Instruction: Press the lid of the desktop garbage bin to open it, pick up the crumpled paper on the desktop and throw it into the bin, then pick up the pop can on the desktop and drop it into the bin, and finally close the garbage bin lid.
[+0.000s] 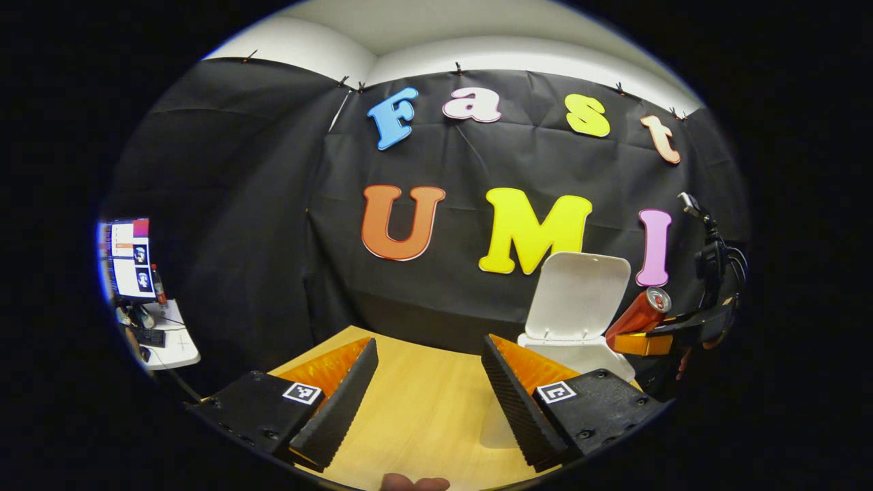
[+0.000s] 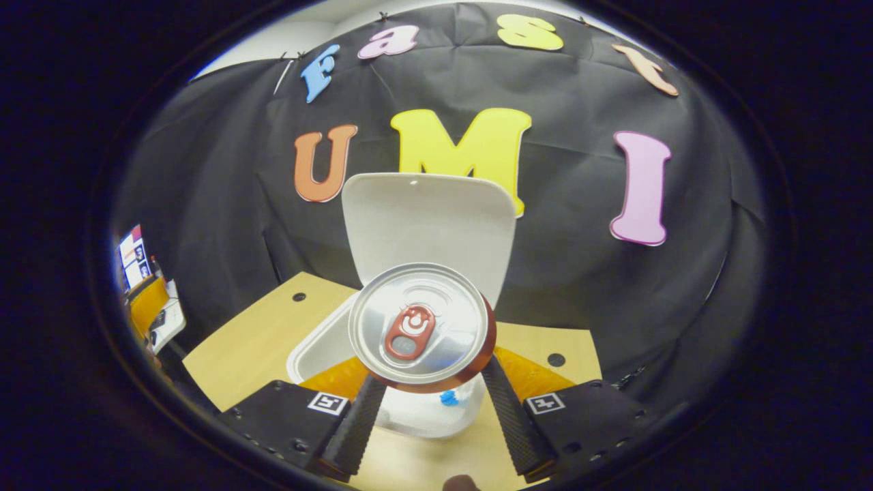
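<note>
My right gripper point(image 2: 433, 383) is shut on the red pop can point(image 2: 419, 327), whose silver top faces the camera. The can hangs tilted just above the open white bin point(image 2: 317, 348), in front of the upright lid point(image 2: 430, 221). In the left gripper view the same can point(image 1: 638, 317) is held slanted by the right gripper point(image 1: 658, 339) beside the bin point(image 1: 586, 354), whose lid point(image 1: 576, 296) stands up. My left gripper point(image 1: 426, 402) hovers open over the wooden desk point(image 1: 423, 409), left of the bin, with nothing between its fingers. Something small and blue point(image 2: 447, 397) shows inside the bin.
A monitor point(image 1: 129, 259) and a small white side table point(image 1: 170, 344) stand far left beyond the desk. A camera on a cabled stand point(image 1: 709, 256) rises at the right. The desk has round holes point(image 2: 299, 296) point(image 2: 556, 359) near its back corners.
</note>
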The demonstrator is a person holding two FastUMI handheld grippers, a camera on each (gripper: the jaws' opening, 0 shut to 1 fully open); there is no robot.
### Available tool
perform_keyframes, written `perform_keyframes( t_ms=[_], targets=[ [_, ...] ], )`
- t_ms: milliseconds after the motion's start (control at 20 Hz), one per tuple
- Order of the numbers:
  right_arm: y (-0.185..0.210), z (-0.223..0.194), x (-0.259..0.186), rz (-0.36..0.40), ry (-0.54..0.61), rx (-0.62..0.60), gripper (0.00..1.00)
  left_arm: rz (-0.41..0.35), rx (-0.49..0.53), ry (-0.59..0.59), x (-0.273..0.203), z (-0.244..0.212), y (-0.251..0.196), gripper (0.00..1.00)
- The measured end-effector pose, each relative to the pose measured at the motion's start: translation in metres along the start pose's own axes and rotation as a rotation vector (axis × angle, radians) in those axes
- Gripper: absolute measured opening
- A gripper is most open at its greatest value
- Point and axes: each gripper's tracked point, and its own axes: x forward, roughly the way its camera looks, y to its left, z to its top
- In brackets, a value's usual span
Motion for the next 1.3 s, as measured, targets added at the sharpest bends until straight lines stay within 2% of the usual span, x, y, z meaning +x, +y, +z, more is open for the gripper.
perform_keyframes(
  t_ms=[250,450,600,750,950,1300],
  targets=[
    [0.034,-0.005,0.028,0.069,0.051,-0.022,0.79,0.104,0.004,-0.002,-0.013,0.000,0.037,0.98],
    [0.047,-0.007,0.038,0.089,0.065,-0.025,0.79,0.132,-0.001,0.012,-0.018,-0.005,0.044,0.98],
    [0.044,-0.008,0.046,0.070,0.074,-0.008,0.80,0.126,0.005,0.013,-0.016,-0.005,0.040,0.99],
    [0.038,-0.004,0.046,0.054,0.060,0.016,0.88,0.112,0.013,0.017,-0.013,-0.008,0.035,0.99],
    [0.022,0.003,0.041,0.021,0.026,0.029,0.88,0.090,0.020,0.010,-0.009,-0.006,0.027,0.99],
    [0.008,0.042,0.003,-0.060,-0.137,0.006,0.88,0.032,0.033,0.003,0.001,-0.002,0.006,0.99]
  ],
)
